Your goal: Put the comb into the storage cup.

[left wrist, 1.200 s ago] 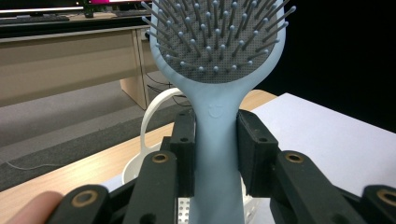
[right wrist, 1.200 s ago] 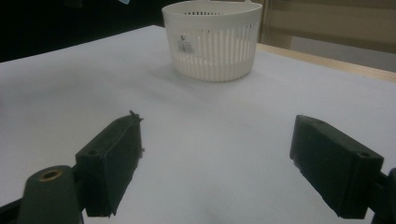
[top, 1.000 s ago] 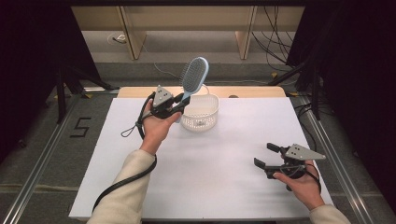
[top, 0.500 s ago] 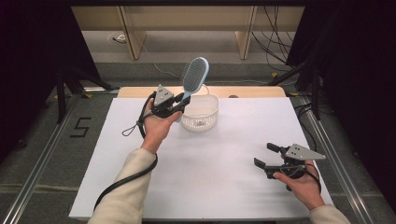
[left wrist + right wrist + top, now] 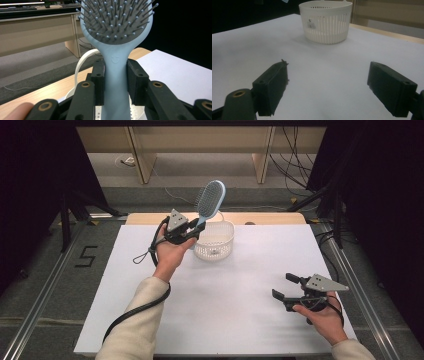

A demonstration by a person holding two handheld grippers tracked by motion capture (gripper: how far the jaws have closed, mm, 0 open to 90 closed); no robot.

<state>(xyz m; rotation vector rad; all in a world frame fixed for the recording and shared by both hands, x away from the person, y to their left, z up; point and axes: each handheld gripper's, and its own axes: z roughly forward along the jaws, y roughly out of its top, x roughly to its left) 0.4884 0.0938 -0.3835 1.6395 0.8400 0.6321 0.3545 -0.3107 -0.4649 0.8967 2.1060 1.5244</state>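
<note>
the left claw (image 5: 192, 231) grips the blue hairbrush (image 5: 210, 202) by its handle, raised above the white basket (image 5: 215, 240) at upper centre, seemingly not yet dropped in, while the right claw (image 5: 285, 287) rests wide open and empty on the worktop (image 5: 240, 310) at lower right.

Lab recording bay: black curtains (image 5: 30, 195), floor rails (image 5: 45, 285), loose cables (image 5: 295, 165).

Where we see things on the table

We see the basket (image 5: 214, 240) sitting on the table (image 5: 240, 320) near its far edge, a bit left of the middle. Just left of the basket, the left gripper (image 5: 192, 231) is up off the table, with the hairbrush (image 5: 210, 202) sticking up above the basket's rim. The right gripper (image 5: 289, 286) is near the front right corner, well apart from the basket.
</note>
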